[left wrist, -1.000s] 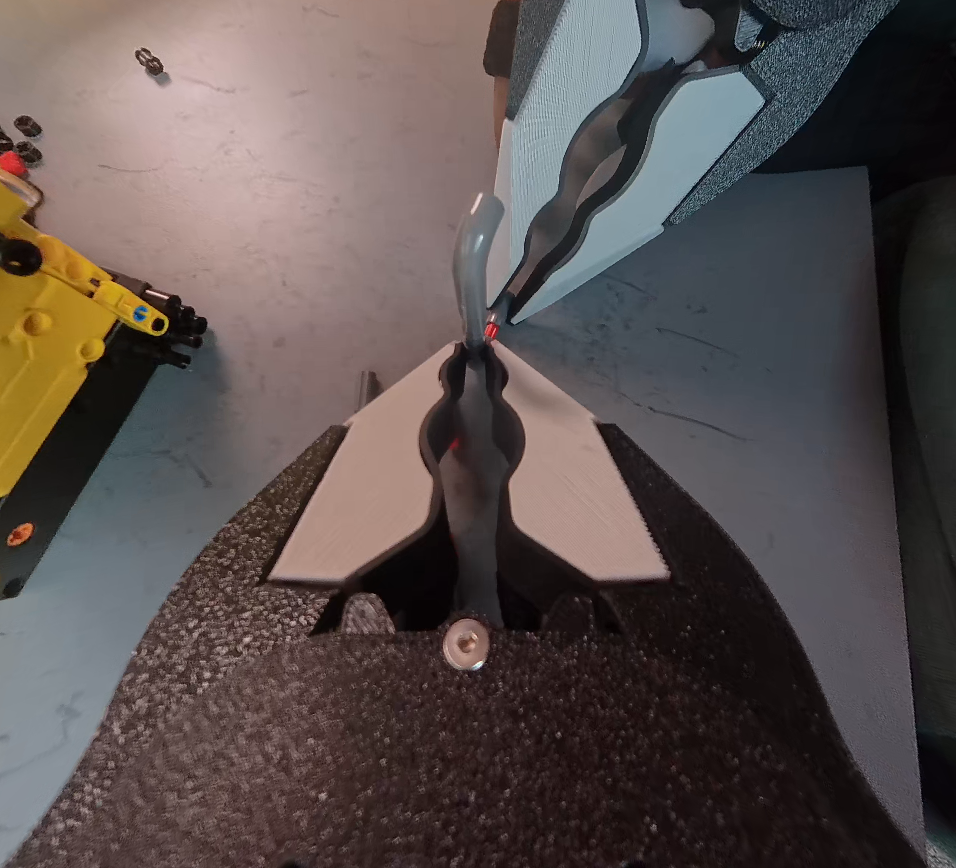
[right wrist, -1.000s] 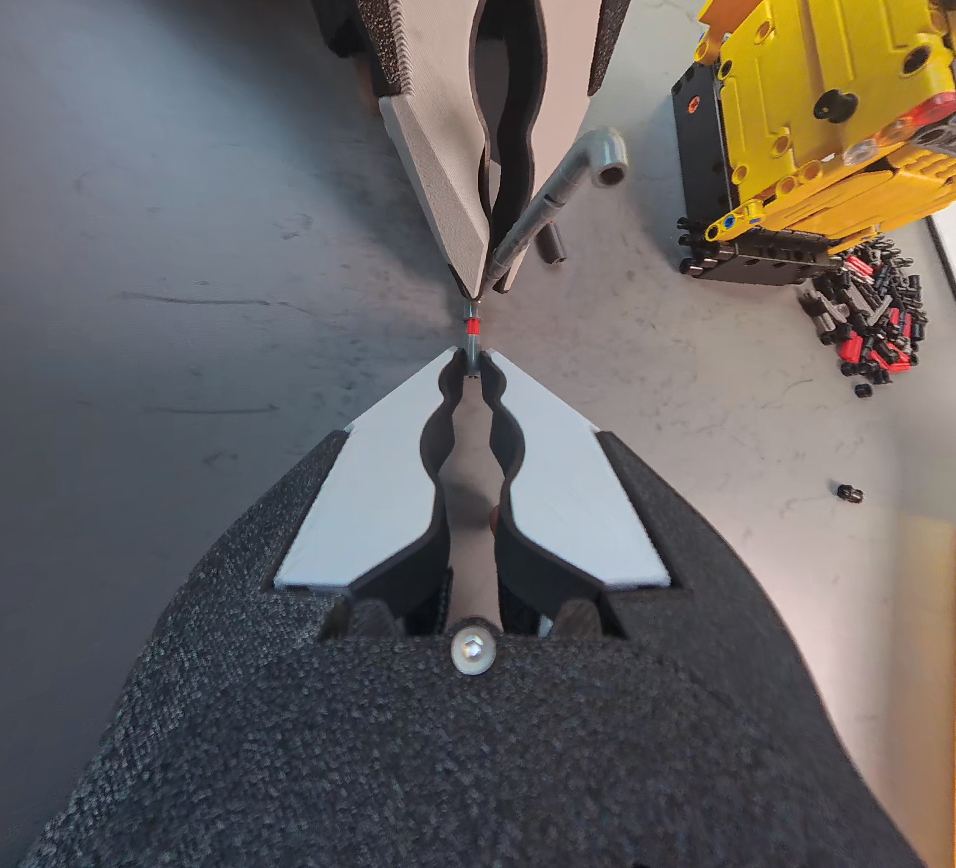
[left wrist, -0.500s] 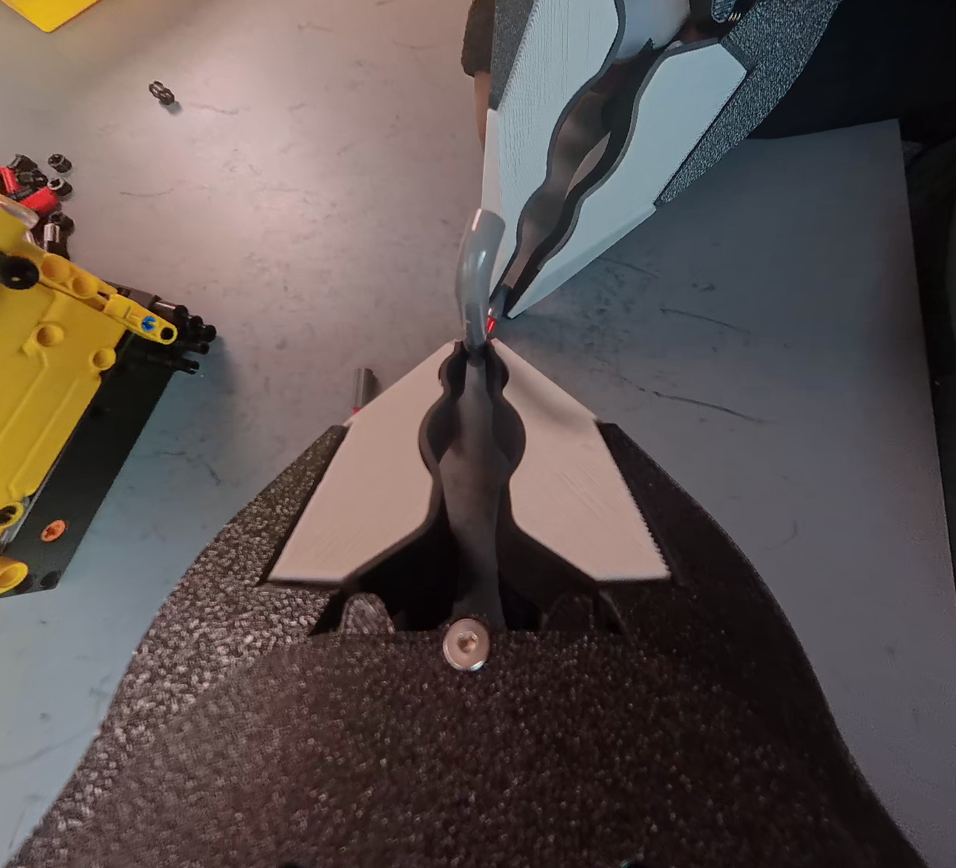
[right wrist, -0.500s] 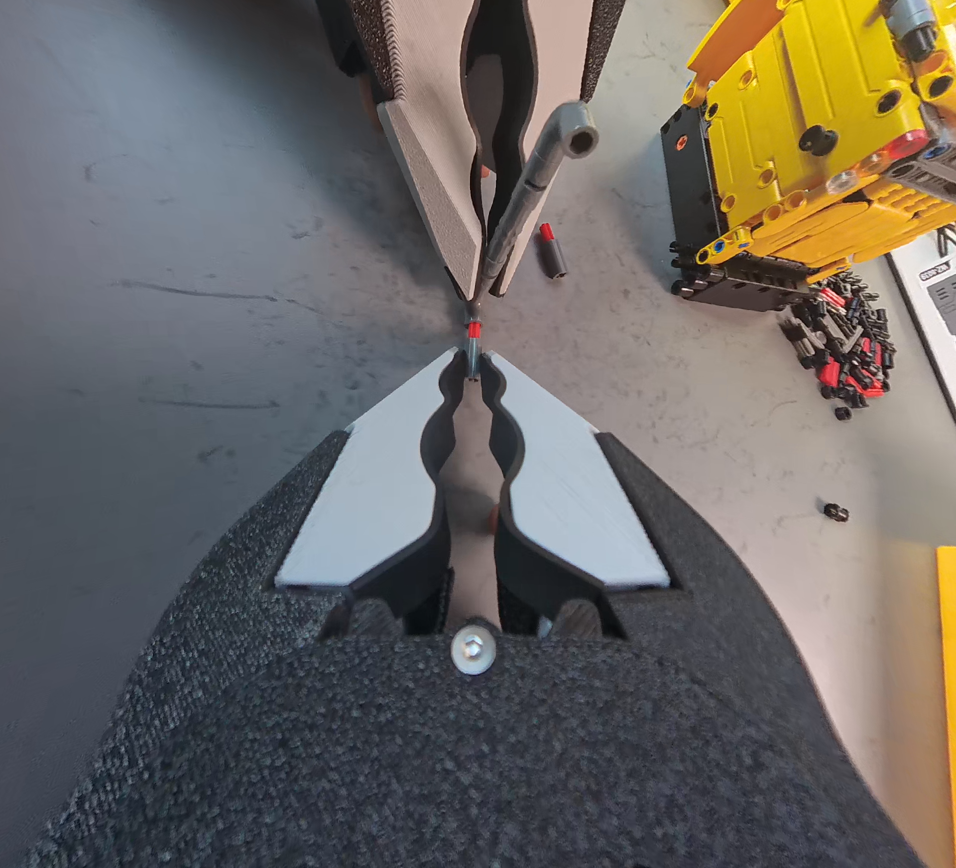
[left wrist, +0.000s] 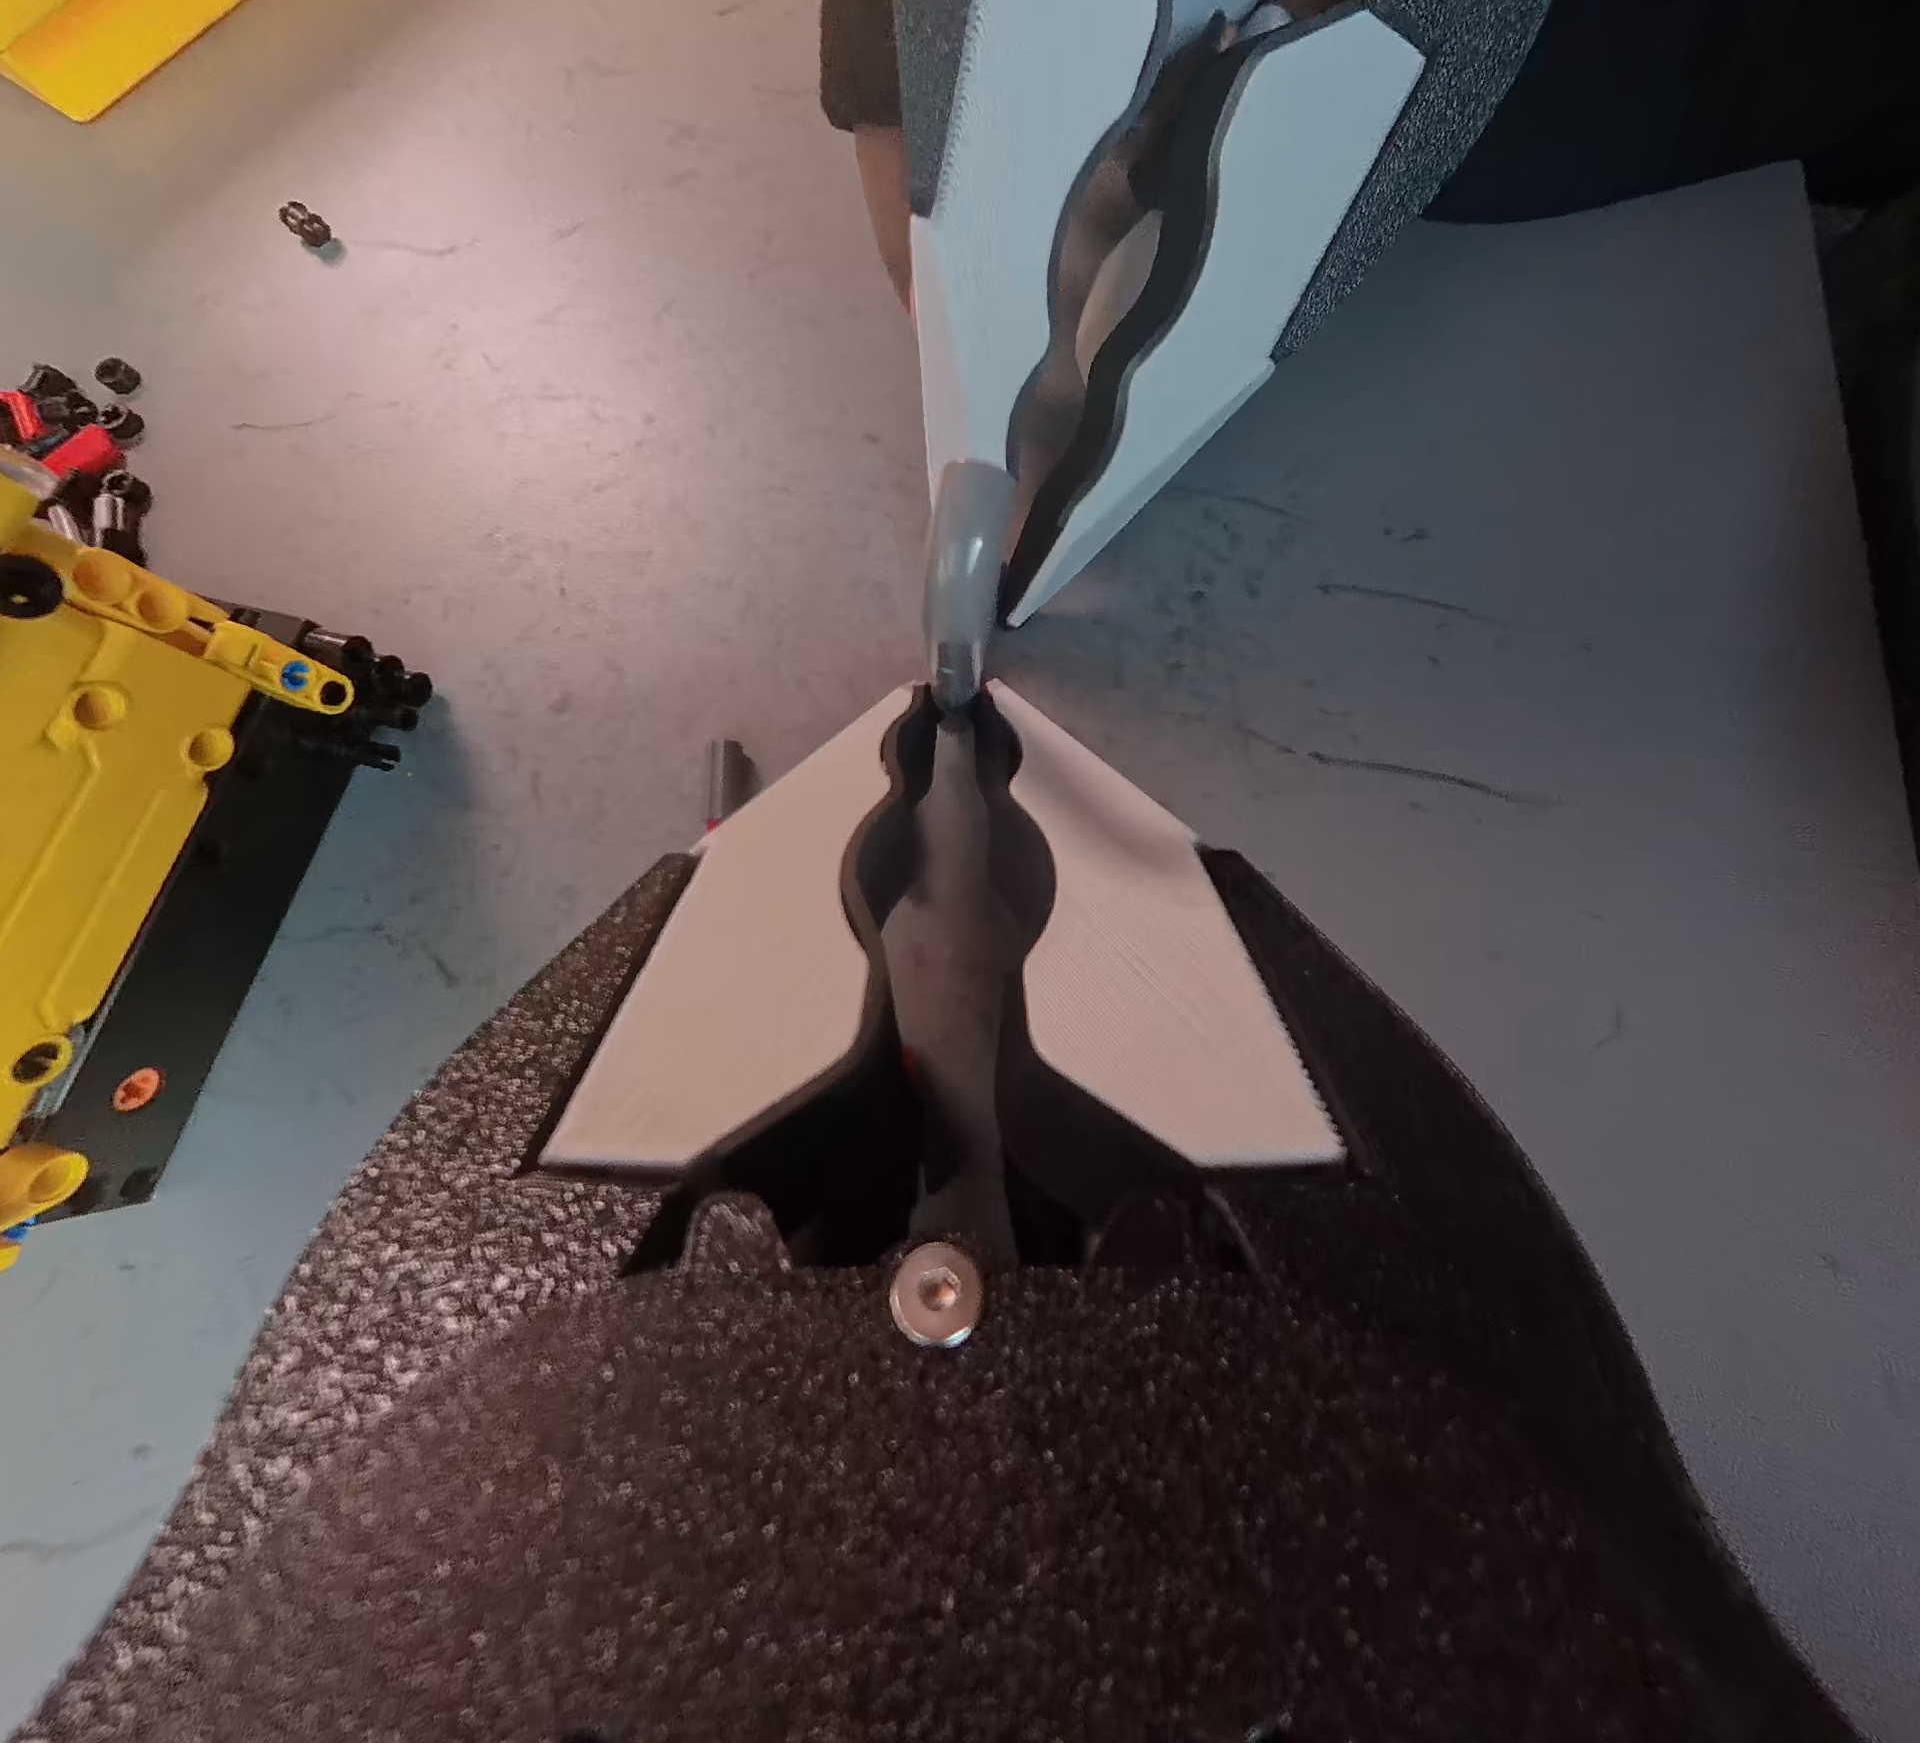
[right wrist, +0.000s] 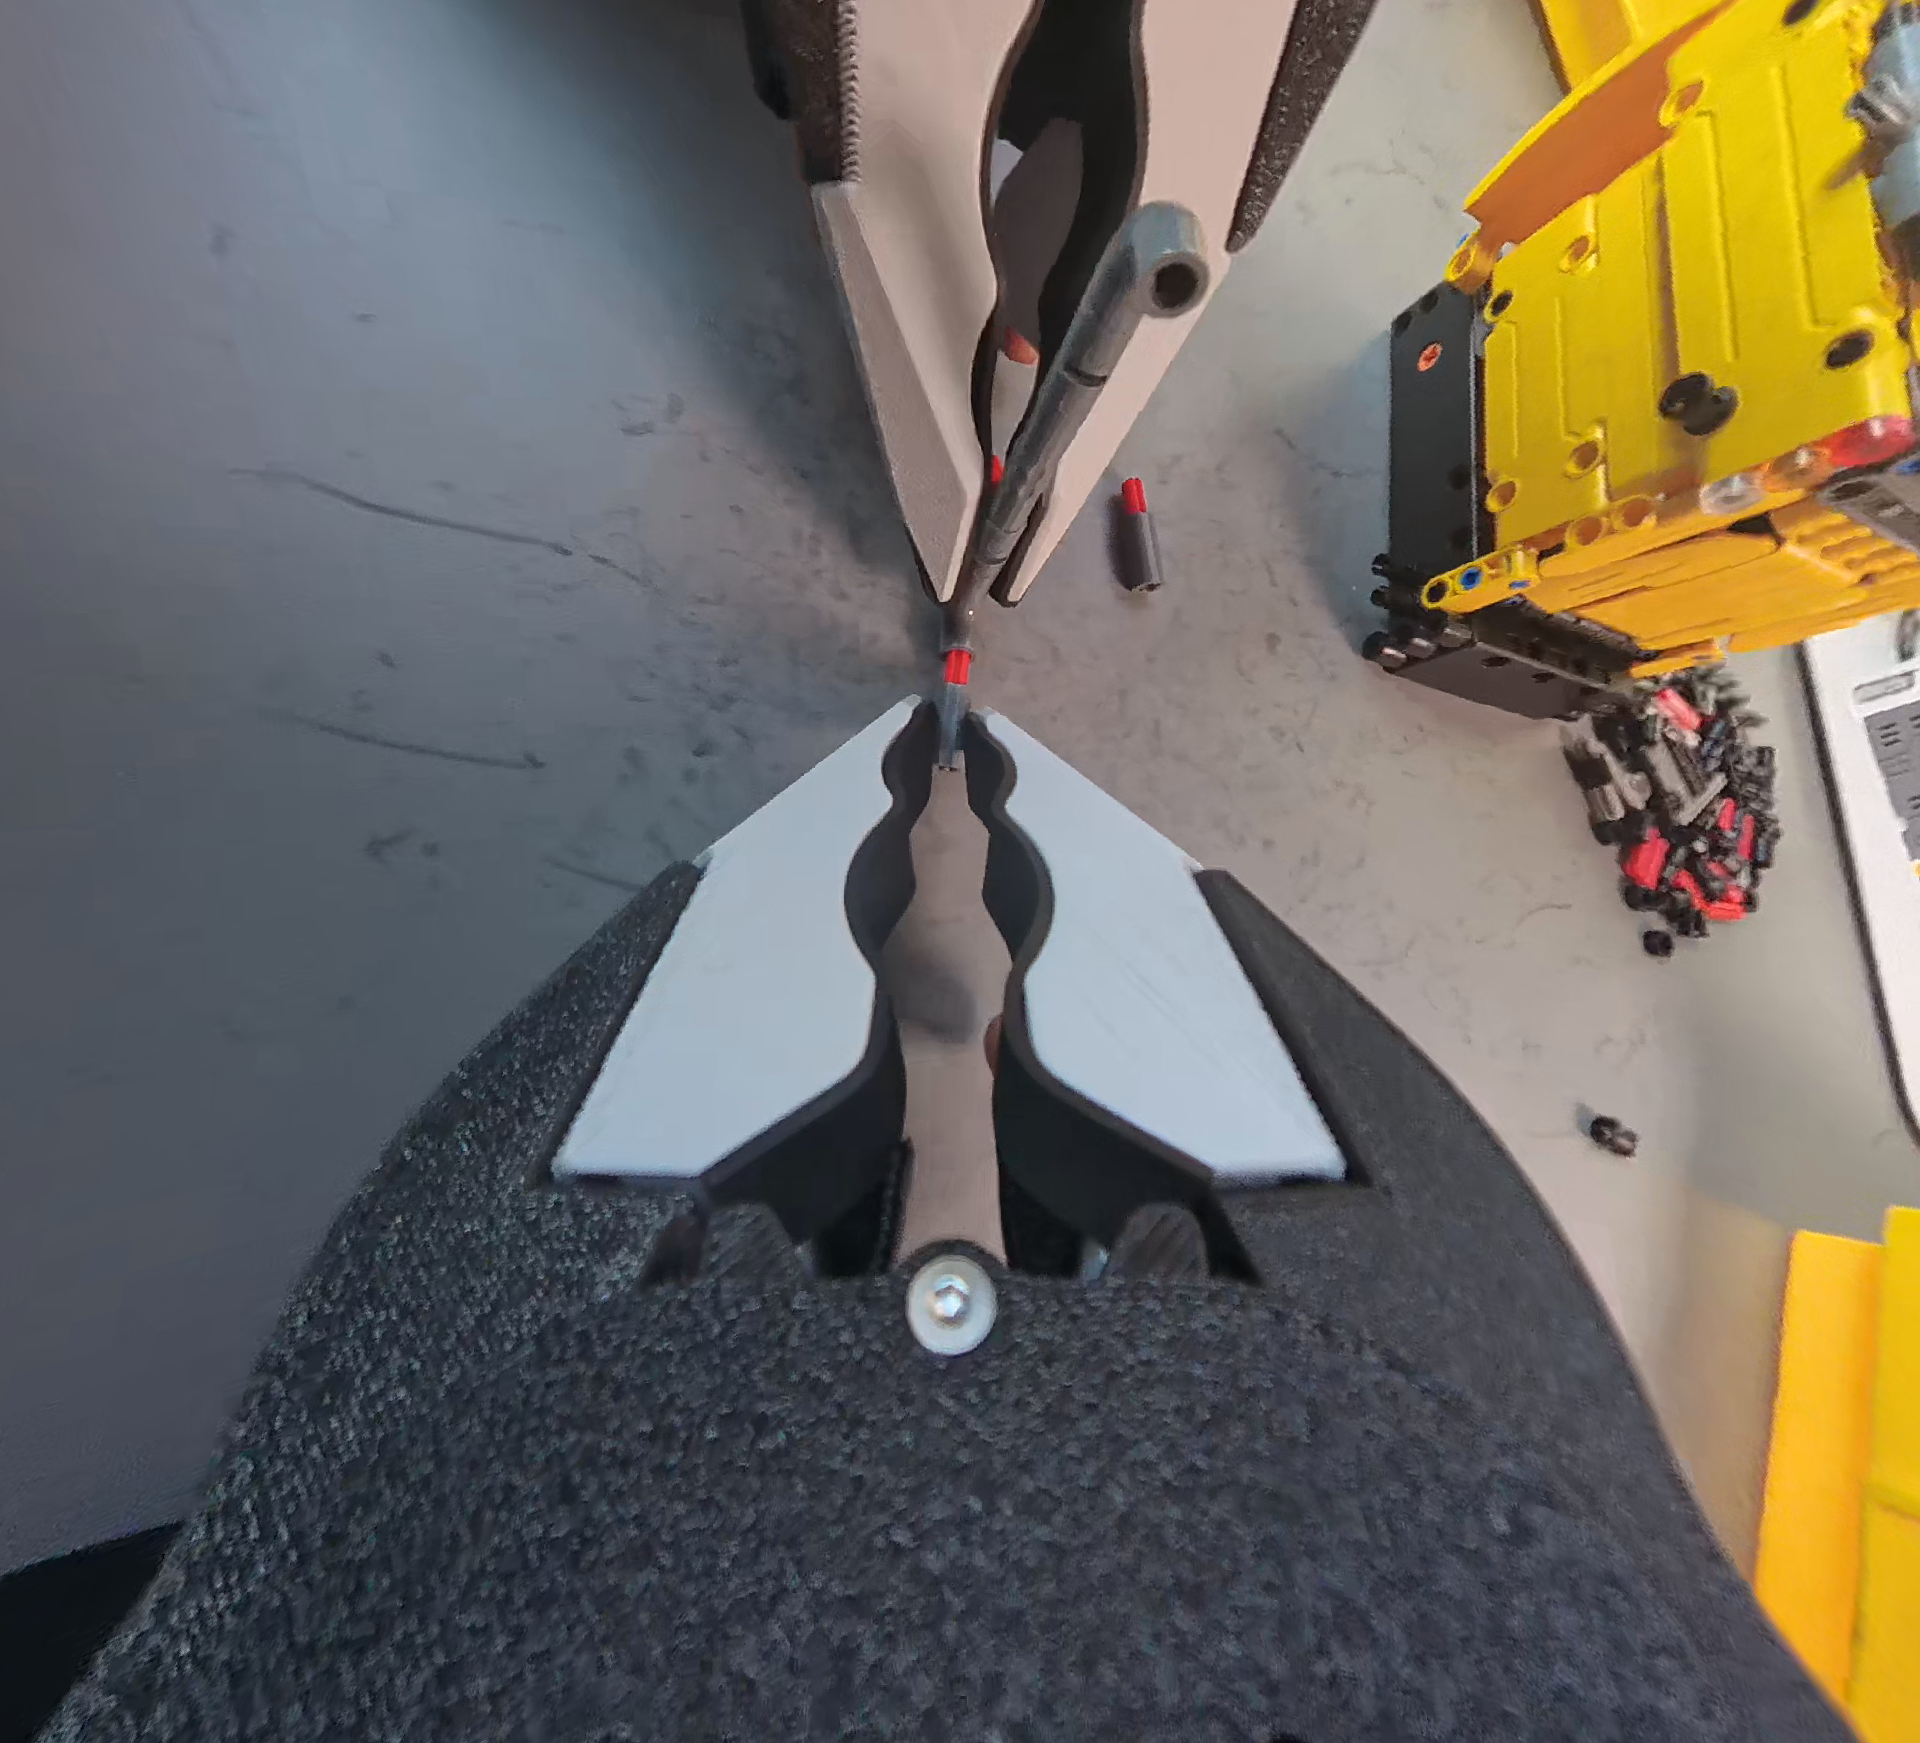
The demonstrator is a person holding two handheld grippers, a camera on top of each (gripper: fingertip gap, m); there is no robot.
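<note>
Left gripper (left wrist: 951, 706) closed on grey bent rod (right wrist: 1081, 384), long axis running along fingers.
Right gripper (right wrist: 951, 717) pinched on red-banded pin (right wrist: 954, 670), collinear, touching rod end just beyond tips.
Spare pin (right wrist: 1138, 535) beside.

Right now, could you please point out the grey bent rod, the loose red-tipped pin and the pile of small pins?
grey bent rod (right wrist: 1081, 384): right wrist view, mid-shaft.
loose red-tipped pin (right wrist: 1140, 540): right wrist view, dark body.
pile of small pins (right wrist: 1673, 810): right wrist view, heap's middle.
</note>
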